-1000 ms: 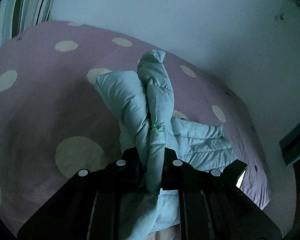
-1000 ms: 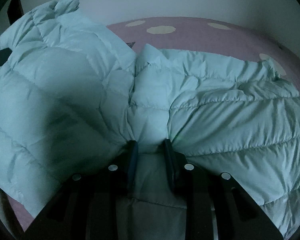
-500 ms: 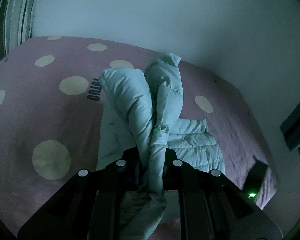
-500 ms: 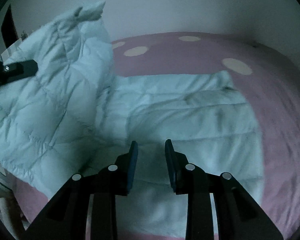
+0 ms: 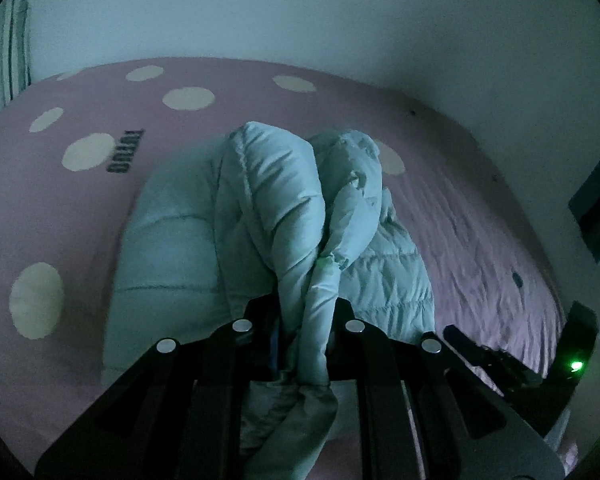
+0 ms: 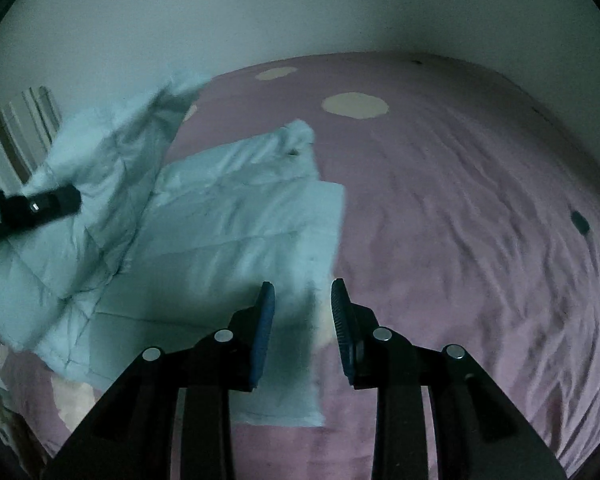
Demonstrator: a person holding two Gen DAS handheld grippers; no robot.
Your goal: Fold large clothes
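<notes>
A pale blue quilted puffer jacket (image 5: pixel 168 248) lies on a pink bed with cream dots. My left gripper (image 5: pixel 305 320) is shut on a bunched fold of the jacket, which rises in a hump in front of the fingers. In the right wrist view the same jacket (image 6: pixel 236 236) lies partly flat, its left part lifted by the left gripper's dark finger (image 6: pixel 40 206). My right gripper (image 6: pixel 302 312) hangs open above the jacket's right edge, nothing between its pads.
The pink bedspread (image 6: pixel 460 220) stretches wrinkled to the right. A pale wall (image 5: pixel 300 20) stands behind the bed. A striped cloth (image 5: pixel 4 60) hangs at the far left. The right gripper's body with a green light (image 5: pixel 576 366) shows at the lower right of the left wrist view.
The right gripper let go of the jacket and drew off to the right, over the jacket's edge. The left gripper carried its fold across, so more of the jacket lies flat.
</notes>
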